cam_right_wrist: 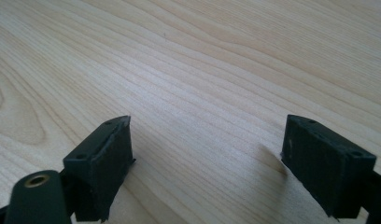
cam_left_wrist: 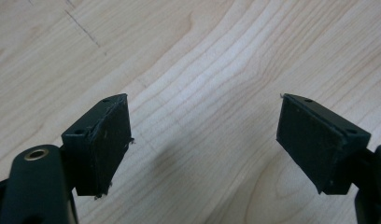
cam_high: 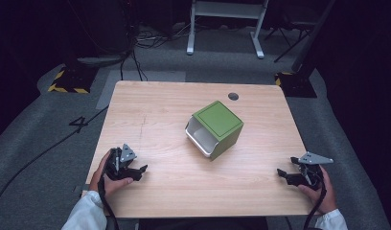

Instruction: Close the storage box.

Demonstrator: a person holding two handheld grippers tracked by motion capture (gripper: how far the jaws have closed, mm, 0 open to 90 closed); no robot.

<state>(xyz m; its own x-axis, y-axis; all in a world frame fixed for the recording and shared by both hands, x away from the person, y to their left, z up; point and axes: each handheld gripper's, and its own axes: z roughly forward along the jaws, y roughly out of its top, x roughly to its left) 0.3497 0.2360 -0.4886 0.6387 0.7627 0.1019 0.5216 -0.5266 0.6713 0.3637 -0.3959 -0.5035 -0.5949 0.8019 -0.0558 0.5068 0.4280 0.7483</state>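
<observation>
Pale wood-grain tabletop point(cam_high: 160, 110). Green cube-shaped box with a white open-fronted inside point(cam_high: 215, 128) sat just past centre, toward 1 o'clock, mouth turned to 8 o'clock. My left tongs point(cam_high: 140, 171) lay at 8 o'clock, jaws spread wide, nothing between them, only bare wood beneath point(cam_left_wrist: 205, 135). My right tongs point(cam_high: 283, 174) lay at 4 o'clock, likewise agape and empty point(cam_right_wrist: 207, 154). Both well apart from the box.

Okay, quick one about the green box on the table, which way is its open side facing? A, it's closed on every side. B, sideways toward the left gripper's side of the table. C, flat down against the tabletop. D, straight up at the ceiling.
B: in the high view the green box lies tipped over, its pale open mouth facing the side of the table where the left gripper rests.
</observation>
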